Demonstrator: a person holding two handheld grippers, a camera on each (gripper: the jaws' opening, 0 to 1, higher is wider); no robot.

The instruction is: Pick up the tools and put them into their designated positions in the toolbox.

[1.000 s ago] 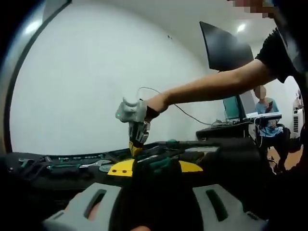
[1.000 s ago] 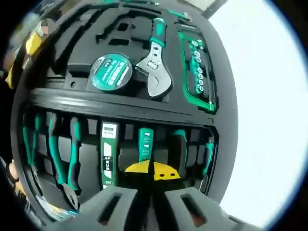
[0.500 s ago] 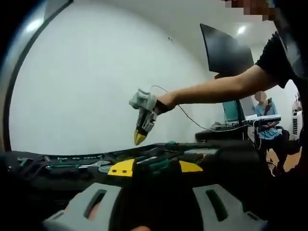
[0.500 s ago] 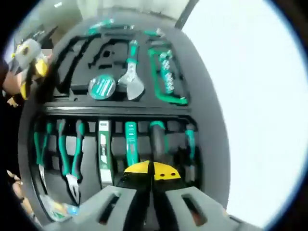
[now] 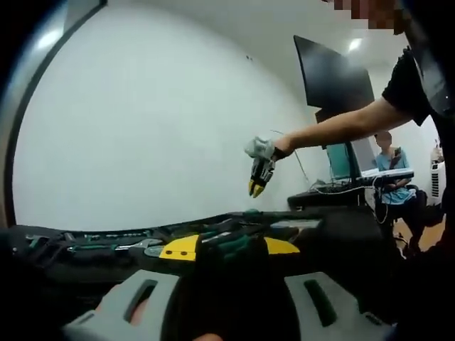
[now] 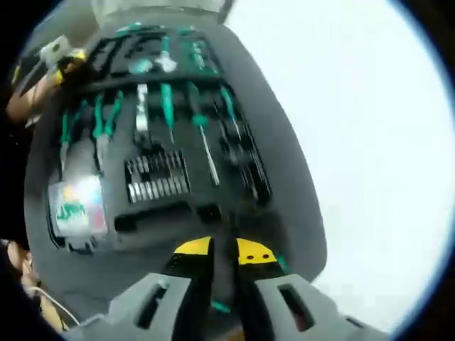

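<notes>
White counter [image 6: 370,142] under everything, broad and bare beside the case. On it, the open toolbox [image 6: 284,234], a dark foam-lined case seen from above in the right gripper view and edge-on in the left gripper view [image 5: 334,227]. Upper half holding an adjustable wrench [image 6: 165,62] and other green-handled pieces, too small and blurred to name. Below the divider, a row of green-handled pliers [image 6: 89,124] at the left, then screwdrivers [image 6: 202,138] with shafts lying in their foam slots, then a block of silver bits or sockets [image 6: 156,177], and a clear small-parts box [image 6: 75,206] at the lower left corner.

Black monitor [image 5: 334,71] on the far wall in the left gripper view, with a seated person [image 5: 394,170] at a desk beyond.

Right gripper [image 6: 224,250] poised above the near edge of the toolbox, yellow-tipped fingers [image 6: 190,249] a narrow gap apart with nothing between them; seen from the other side [image 5: 257,187] held up in the air above the case on an outstretched arm. Left gripper [image 5: 224,245] low at the case's side, yellow fingers [image 5: 178,247] pinched around a green-handled tool [image 5: 231,244], which lies level with the toolbox rim.
</notes>
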